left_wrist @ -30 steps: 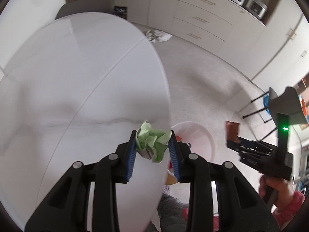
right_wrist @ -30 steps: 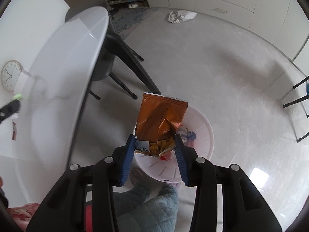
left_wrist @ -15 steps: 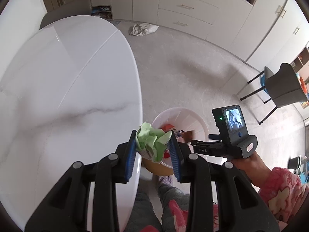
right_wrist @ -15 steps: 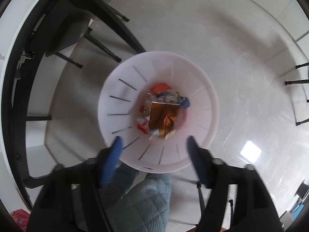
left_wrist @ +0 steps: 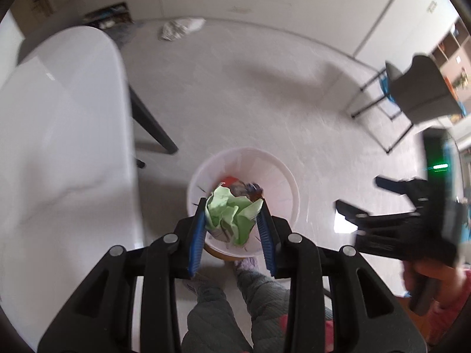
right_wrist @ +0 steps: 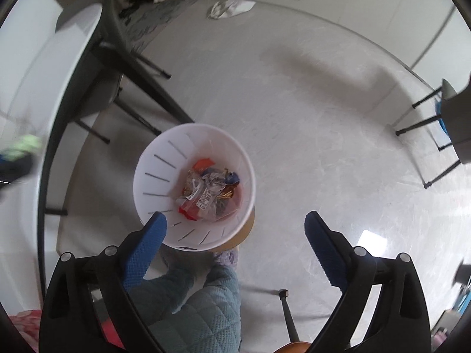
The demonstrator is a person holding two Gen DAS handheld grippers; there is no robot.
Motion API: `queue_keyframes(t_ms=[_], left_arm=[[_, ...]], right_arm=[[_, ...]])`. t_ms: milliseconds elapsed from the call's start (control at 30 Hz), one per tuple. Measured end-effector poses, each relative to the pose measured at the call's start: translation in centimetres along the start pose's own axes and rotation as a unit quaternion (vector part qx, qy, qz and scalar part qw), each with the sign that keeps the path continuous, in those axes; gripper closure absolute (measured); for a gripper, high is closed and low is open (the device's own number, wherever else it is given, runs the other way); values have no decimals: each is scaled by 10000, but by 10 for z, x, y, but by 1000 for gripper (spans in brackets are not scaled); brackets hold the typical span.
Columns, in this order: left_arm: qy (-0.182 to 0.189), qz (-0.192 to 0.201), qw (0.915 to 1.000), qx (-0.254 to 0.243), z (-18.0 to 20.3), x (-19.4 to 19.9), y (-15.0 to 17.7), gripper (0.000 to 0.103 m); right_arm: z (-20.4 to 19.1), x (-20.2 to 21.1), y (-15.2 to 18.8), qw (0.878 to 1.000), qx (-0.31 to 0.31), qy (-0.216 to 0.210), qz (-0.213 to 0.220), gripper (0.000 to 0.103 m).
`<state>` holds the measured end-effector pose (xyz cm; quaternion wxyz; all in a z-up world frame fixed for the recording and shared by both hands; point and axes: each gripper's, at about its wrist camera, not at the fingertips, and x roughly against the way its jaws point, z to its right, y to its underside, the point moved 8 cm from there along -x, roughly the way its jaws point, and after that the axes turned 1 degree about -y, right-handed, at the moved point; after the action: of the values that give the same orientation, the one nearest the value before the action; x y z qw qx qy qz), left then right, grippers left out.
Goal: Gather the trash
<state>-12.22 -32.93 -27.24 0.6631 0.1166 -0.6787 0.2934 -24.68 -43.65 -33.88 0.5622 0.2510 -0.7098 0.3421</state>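
My left gripper (left_wrist: 233,203) is shut on a crumpled green paper (left_wrist: 229,217) and hangs over the white bin (left_wrist: 282,176) on the floor, pointing steeply down. The bin (right_wrist: 156,170) holds several wrappers (right_wrist: 209,191), among them a brown snack bag. In the right wrist view my right gripper (right_wrist: 235,217) is above the bin's near right rim; its jaws are opening wide with nothing between them. The left wrist view shows the right gripper (left_wrist: 359,192) blurred, off to the bin's right. The green paper (right_wrist: 26,144) also shows at the far left edge.
The white marble table (left_wrist: 59,147) stands left of the bin, its dark leg (left_wrist: 150,126) close by. A person's quilted legs and slippers (left_wrist: 223,309) are just below the bin. A grey chair (left_wrist: 421,88) stands at the right, a crumpled bag (left_wrist: 179,28) on the far floor.
The left gripper carried the green paper off the table edge to above the bin. The right gripper opened, the brown snack bag fell into the bin, and that gripper shifted right.
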Motion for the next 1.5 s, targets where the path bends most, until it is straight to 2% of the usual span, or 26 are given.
queue_keyframes(t_ms=[67, 167, 233, 333, 467, 500, 633, 733, 833, 867, 1000, 1100, 1233, 1333, 1400, 1433, 1500], left_arm=[[43, -252, 9996, -98, 10, -24, 5, 69], [106, -688, 9973, -229, 21, -61, 19, 60], [166, -949, 9951, -242, 27, -83, 29, 43], [223, -1116, 9933, -195, 35, -97, 40, 29], [254, -1085, 9936, -169, 41, -95, 44, 21], [247, -1050, 9940, -163, 42, -92, 44, 18], [218, -741, 9970, -5, 35, -66, 33, 17], [180, -134, 9985, 499, 9, -20, 22, 17], [-5, 377, 9947, 953, -26, 26, 19, 16], [-203, 585, 9915, 1141, -45, 48, 20, 15], [-972, 1312, 9697, 1818, -112, 128, 35, 12], [-1427, 1712, 9455, 2373, -158, 183, 54, 8], [-2140, 2153, 9077, 2897, -205, 259, 83, 8], [-2762, 2510, 8736, 3124, -234, 321, 104, 8], [-2994, 2720, 8551, 3243, -244, 355, 110, 8], [-3143, 2860, 8427, 3306, -251, 378, 113, 8], [-3281, 3093, 8284, 3323, -255, 411, 114, 8]], right_arm=[[7, 8, 3, 10000, -81, -23, 50, 9], [13, 11, 7, 9998, -185, -50, 55, 9], [18, 12, 10, 9997, -249, -65, 34, 9], [21, 9, 14, 9994, -343, -79, -13, 9], [23, 8, 20, 9993, -370, -73, -69, 9], [22, 7, 20, 9993, -367, -78, -75, 9], [15, 15, 14, 9996, -265, -121, 6, 9], [-4, 25, 2, 9997, 30, -184, 136, 9], [-39, 37, -16, 9974, 616, -236, 299, 9], [-61, 45, -24, 9946, 899, -339, 396, 9], [-138, 71, -47, 9797, 1728, -716, 717, 3], [-211, 97, -60, 9596, 2397, -1104, 975, 3], [-297, 140, -73, 9306, 3056, -1491, 1352, 3], [-345, 181, -87, 9142, 3283, -1707, 1652, 3], [-365, 209, -98, 9058, 3349, -1756, 1910, 3], [-375, 224, -104, 9014, 3365, -1789, 2057, 3], [-395, 266, -118, 8893, 3380, -1909, 2416, 3]])
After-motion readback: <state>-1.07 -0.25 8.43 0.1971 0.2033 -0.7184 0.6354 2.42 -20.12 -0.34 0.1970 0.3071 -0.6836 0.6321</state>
